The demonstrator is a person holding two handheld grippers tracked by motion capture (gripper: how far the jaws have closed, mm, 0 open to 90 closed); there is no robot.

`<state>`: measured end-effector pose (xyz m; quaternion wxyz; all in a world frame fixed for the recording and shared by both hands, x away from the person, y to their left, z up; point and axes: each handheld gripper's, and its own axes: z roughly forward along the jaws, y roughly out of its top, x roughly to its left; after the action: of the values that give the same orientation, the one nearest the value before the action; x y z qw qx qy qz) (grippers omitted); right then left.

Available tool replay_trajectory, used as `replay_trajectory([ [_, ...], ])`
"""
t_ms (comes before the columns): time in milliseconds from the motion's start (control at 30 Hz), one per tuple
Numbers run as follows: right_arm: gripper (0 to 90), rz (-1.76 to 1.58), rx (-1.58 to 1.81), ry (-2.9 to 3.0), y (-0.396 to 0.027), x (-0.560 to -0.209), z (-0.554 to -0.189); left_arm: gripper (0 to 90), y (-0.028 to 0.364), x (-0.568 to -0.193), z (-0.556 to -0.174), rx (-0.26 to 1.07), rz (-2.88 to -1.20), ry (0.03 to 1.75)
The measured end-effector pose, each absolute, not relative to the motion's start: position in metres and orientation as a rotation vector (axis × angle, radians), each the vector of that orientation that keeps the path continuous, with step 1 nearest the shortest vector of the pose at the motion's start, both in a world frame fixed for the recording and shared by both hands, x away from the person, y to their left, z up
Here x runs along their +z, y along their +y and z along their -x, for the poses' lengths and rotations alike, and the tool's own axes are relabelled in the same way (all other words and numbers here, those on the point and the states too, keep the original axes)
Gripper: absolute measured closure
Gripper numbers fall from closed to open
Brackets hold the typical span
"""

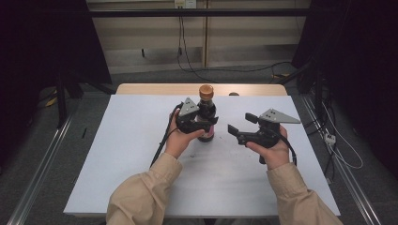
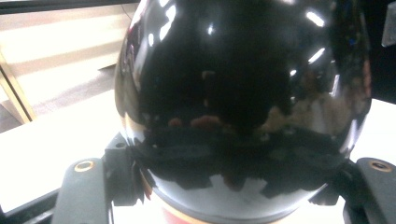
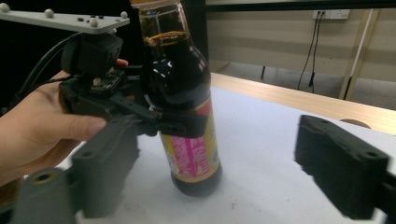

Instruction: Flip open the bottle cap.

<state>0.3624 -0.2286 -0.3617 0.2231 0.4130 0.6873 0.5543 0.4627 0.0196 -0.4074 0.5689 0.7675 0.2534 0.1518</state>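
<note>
This looks like a lab or test room: a white-topped table (image 1: 141,154) stands on grey carpet between metal floor rails (image 1: 37,168), with black curtains (image 1: 42,37) at both sides, loose cables (image 1: 225,70) and a wall socket (image 1: 184,3) beyond the far edge.

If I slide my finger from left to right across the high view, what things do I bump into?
Left hand → left gripper clamped on the dark bottle → right gripper, jaws apart → right hand.

The high view looked forward and down on the table (image 1: 117,154). The left gripper view sat very close against the bottle (image 2: 243,93); the right gripper view faced this same bottle (image 3: 184,93) from farther off.
</note>
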Motion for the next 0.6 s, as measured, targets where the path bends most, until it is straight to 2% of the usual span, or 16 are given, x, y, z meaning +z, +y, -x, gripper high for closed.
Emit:
replay_trajectory([
  [33,20.8,-1.132,1.537,1.917,-0.226,-0.357,-0.366,30.0,0.019,-0.407,-0.463,0.357,-1.805,0.594],
  [133,22.4,-1.130,1.523,1.925,-0.223,-0.354,-0.369,30.0,0.020,-0.407,-0.463,0.354,-1.801,0.600],
  [233,27.9,-1.125,1.513,1.935,-0.219,-0.351,-0.373,30.0,0.020,-0.407,-0.463,0.355,-1.804,0.595],
  [267,32.7,-1.125,1.524,1.936,-0.217,-0.350,-0.376,30.0,0.020,-0.407,-0.463,0.355,-1.804,0.595],
  [300,32.7,-1.125,1.524,1.936,-0.217,-0.350,-0.376,30.0,0.020,-0.407,-0.463,0.354,-1.804,0.595],
  [367,41.8,-1.121,1.534,1.962,-0.214,-0.347,-0.380,29.9,0.020,-0.408,-0.462,0.353,-1.798,0.600],
  [400,41.8,-1.121,1.534,1.962,-0.214,-0.347,-0.380,29.9,0.020,-0.408,-0.463,0.354,-1.797,0.596],
  [433,49.2,-1.112,1.549,1.961,-0.213,-0.344,-0.382,29.9,0.020,-0.408,-0.463,0.353,-1.796,0.596],
  [567,55.0,-1.107,1.557,1.976,-0.213,-0.338,-0.386,29.9,0.020,-0.408,-0.463,0.355,-1.800,0.593],
  [600,62.6,-1.094,1.548,1.987,-0.211,-0.334,-0.389,29.9,0.020,-0.408,-0.463,0.354,-1.800,0.593],
])
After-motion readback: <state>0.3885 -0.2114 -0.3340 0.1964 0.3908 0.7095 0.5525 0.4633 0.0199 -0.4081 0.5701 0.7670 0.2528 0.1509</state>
